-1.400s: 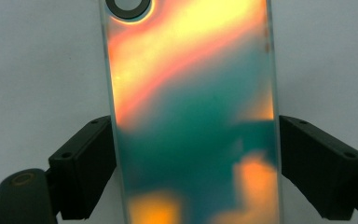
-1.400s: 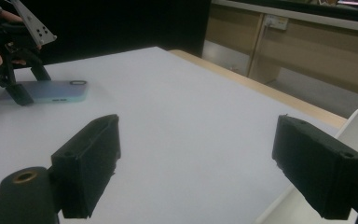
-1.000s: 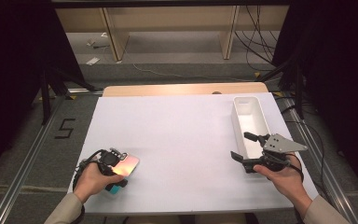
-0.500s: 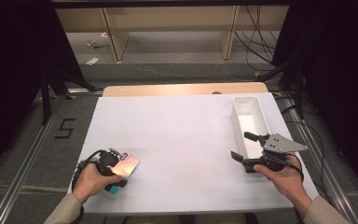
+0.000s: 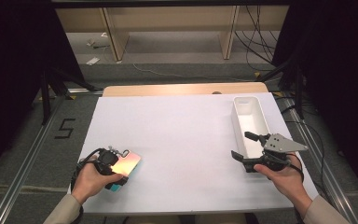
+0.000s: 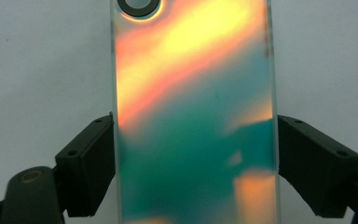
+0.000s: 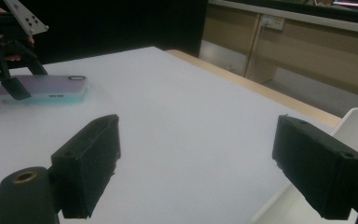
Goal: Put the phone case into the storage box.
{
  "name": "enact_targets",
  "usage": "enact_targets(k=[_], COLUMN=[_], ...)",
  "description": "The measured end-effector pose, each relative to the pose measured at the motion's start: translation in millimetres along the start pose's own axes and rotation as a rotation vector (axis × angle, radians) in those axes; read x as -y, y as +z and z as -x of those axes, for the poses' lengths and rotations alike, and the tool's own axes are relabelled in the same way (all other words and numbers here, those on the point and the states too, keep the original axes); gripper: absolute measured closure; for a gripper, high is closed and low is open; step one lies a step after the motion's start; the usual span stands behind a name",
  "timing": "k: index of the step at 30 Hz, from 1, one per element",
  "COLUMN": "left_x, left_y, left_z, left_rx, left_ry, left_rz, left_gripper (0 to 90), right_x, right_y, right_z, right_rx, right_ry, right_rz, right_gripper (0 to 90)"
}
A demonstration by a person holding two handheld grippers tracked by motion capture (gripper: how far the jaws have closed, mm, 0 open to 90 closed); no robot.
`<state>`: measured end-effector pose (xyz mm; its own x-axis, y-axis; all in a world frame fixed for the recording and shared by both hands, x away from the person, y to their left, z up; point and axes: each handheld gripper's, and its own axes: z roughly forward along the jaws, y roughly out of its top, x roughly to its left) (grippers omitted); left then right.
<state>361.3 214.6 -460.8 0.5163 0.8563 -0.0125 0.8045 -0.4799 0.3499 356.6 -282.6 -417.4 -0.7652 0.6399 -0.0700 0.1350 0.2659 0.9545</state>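
- The flat, iridescent phone-shaped slab (image 5: 125, 164), glossy with an orange-to-teal sheen and a pale teal edge, lies on the white table cover (image 5: 186, 140) in the lower left of the high view, close to the near edge.
- In the left gripper view the slab (image 6: 193, 116) runs up the middle of the frame, a dark camera ring at its top; it lies flat rather than lifted.
- The left gripper (image 5: 114, 171) sits over the slab's near end, and its two black jaws flank the long sides. They stand right at the edges, the left-hand one looking to touch, but whether they press cannot be told from the pictures; I judge it a straddle or a light clasp rather than a firm grasp.
- From the right gripper view, the slab (image 7: 44, 88) appears at the upper left, resting on the cover with the left gripper (image 7: 9, 70) on its near end.
- The right gripper (image 5: 244, 150), at the lower right of the high view, has its jaws spread wide with nothing between them; it is released and held just above the cover.
- Just beyond it, at the right of the high view, stands a long white plastic bin (image 5: 251, 122), which looks empty.
- My reading: the work is at its start. The slab is reached and bracketed but not raised; a secure grip, a lift and any carrying, perhaps to the bin, are left.
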Motion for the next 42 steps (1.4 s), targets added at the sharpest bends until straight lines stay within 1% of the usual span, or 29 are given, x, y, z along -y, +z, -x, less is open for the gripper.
enact_targets(k=[6, 13, 19, 27, 33, 42], left_x=[-2.6, -4.0, -5.3, -6.8, -8.1, -10.5], left_y=[-4.9, -8.2, -11.2, -13.7, -15.0, -17.0], left_z=[2.7, 3.1, 3.9, 5.7, 8.3, 11.2], left_rx=[-0.005, -0.008, -0.005, -0.010, -0.005, -0.015], left_ry=[0.010, -0.001, 0.006, 0.010, 0.021, 0.031], left_rz=[0.050, 0.100, 0.157, 0.216, 0.240, 0.267], left_gripper=[16.8, 16.7, 16.8, 16.7, 16.8, 16.9], right_x=[-0.1, -0.1, -0.2, -0.5, -0.7, -1.0], right_y=[-0.1, -0.1, -0.1, -0.2, -0.3, -0.1], right_z=[0.0, 0.3, 0.2, 0.1, 0.0, 0.0], right_rx=[0.000, 0.002, 0.004, 0.009, 0.009, 0.010], right_ry=[0.000, -0.001, -0.001, 0.003, 0.003, 0.004], right_rz=[0.000, 0.003, 0.004, 0.010, 0.009, 0.011], right_gripper=[15.9, 15.9, 15.8, 15.7, 15.7, 15.7])
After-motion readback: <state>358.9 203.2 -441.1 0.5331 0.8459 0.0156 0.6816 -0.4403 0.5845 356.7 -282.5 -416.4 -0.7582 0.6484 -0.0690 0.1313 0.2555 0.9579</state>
